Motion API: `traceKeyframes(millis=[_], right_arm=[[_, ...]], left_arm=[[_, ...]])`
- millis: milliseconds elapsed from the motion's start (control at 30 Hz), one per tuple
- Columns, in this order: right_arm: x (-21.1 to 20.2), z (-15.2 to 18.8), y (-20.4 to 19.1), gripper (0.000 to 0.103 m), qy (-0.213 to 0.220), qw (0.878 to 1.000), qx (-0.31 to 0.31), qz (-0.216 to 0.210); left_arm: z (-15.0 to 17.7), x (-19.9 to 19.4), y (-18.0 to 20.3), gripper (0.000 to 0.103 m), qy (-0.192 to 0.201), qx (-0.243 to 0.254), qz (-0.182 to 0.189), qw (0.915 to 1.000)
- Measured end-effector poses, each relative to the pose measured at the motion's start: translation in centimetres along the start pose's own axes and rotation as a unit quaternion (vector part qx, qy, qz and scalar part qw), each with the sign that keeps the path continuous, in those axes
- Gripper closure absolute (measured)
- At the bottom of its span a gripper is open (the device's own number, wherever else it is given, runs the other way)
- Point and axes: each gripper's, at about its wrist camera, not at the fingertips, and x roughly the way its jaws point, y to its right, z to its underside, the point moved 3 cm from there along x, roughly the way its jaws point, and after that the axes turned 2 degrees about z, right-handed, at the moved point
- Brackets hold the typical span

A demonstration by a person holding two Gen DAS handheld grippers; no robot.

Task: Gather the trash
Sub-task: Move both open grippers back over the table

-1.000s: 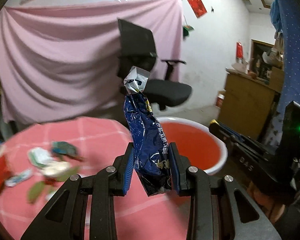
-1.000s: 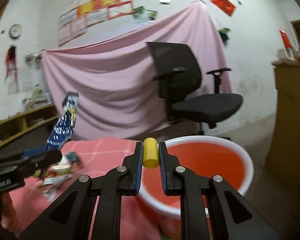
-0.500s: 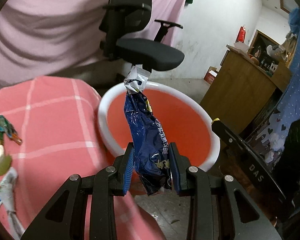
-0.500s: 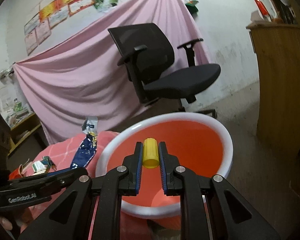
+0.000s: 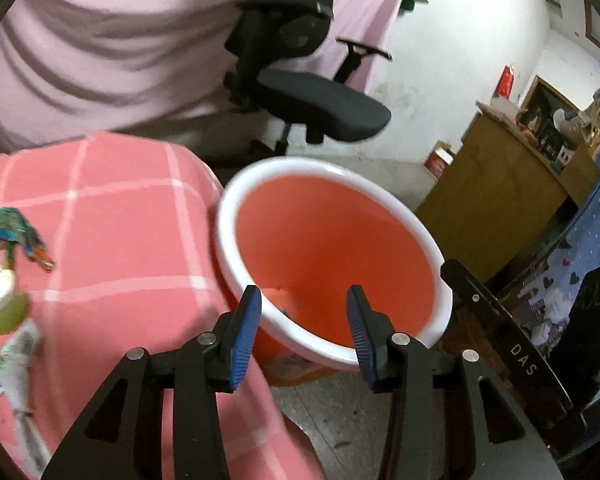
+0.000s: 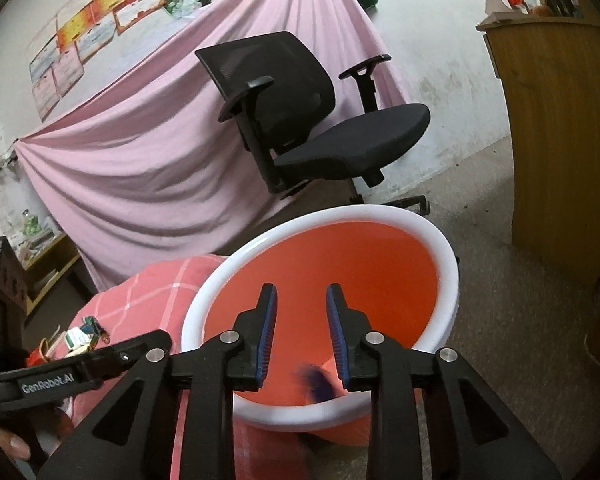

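Observation:
An orange bucket with a white rim (image 5: 420, 236) (image 6: 448, 264) stands on the floor beside the pink checked table. My left gripper (image 5: 304, 320) hangs over its near rim, jaws opening, nothing between them. My right gripper (image 6: 300, 320) is also above the bucket with its jaws opening and empty. A blurred dark blue wrapper (image 6: 318, 380) shows low inside the bucket in the right wrist view. The yellow piece is out of sight. Several wrappers (image 5: 8, 264) (image 6: 80, 334) lie on the table at the left.
The pink checked tablecloth (image 5: 120, 240) drops off right next to the bucket. A black office chair (image 5: 300, 92) (image 6: 320, 128) stands behind it before a pink drape. A wooden cabinet (image 5: 500, 204) is at the right. A hand (image 6: 12, 444) holds the left gripper's body.
Both grippers swung from the table to over the bucket and tipped downward. The left one let go of the blue wrapper, the right one let go of the yellow piece; both jaws have widened.

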Motion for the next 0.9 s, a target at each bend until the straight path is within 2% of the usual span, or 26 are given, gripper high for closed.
traceKeyframes(millis=[67,100,167,267,367,433,467,567,633,667,700,767,833,900], right_arm=[[-0.5,-0.3,-0.8,0.077,0.012,1.0,-0.01,-0.003],[-0.9,-0.5,-1.2,0.072,0.02,1.0,-0.014,-0.007],[-1.3,-0.8,-2.3,0.071,0.032,0.999,-0.02,-0.016],[-1.9,-1.1,-4.3,0.071,0.05,0.998,-0.031,-0.03],[-2.5,-1.4,-6.6,0.071,0.07,0.995,-0.045,-0.051],[-2.8,-1.5,-8.0,0.062,0.081,0.993,-0.053,-0.06],[-3.0,-1.5,-8.9,0.053,0.087,0.992,-0.057,-0.071],[-3.6,-1.5,-11.2,0.051,0.105,0.988,-0.071,-0.089],[-3.8,-1.5,-12.5,0.049,0.114,0.986,-0.078,-0.097],[-4.0,-1.5,-13.2,0.043,0.119,0.984,-0.082,-0.102],[-4.1,-1.5,-13.7,0.031,0.122,0.983,-0.084,-0.107],[-4.4,-1.3,-15.0,0.021,0.131,0.981,-0.089,-0.114],[-4.6,-1.0,-15.9,0.018,0.134,0.979,-0.093,-0.12],[-4.6,-0.7,-17.0,0.003,0.139,0.978,-0.097,-0.125]], left_arm=[[0.0,-1.5,-0.3,0.064,0.025,0.007,-0.014,0.9996],[0.0,-2.5,-0.6,0.061,0.041,0.011,-0.023,0.9988],[0.4,-4.2,-1.0,0.055,0.07,0.019,-0.039,0.9966],[0.7,-6.9,-1.9,0.054,0.111,0.024,-0.061,0.9917],[1.2,-9.7,-3.1,0.052,0.148,0.023,-0.085,0.9851],[1.7,-12.1,-4.3,0.043,0.177,0.019,-0.102,0.9787],[2.0,-12.8,-4.6,0.04,0.187,0.018,-0.109,0.9761],[2.7,-15.4,-6.3,0.039,0.217,0.011,-0.13,0.9674],[3.4,-17.1,-7.7,0.033,0.231,0.006,-0.145,0.9619],[3.7,-17.7,-8.4,0.021,0.239,0.003,-0.152,0.9591],[4.1,-18.4,-9.0,0.014,0.248,-0.001,-0.161,0.9553],[5.0,-19.9,-10.1,0.013,0.271,-0.008,-0.173,0.9468],[5.9,-21.2,-11.4,0.011,0.284,-0.013,-0.179,0.942],[6.8,-22.3,-12.3,0.005,0.292,-0.016,-0.188,0.9376]])
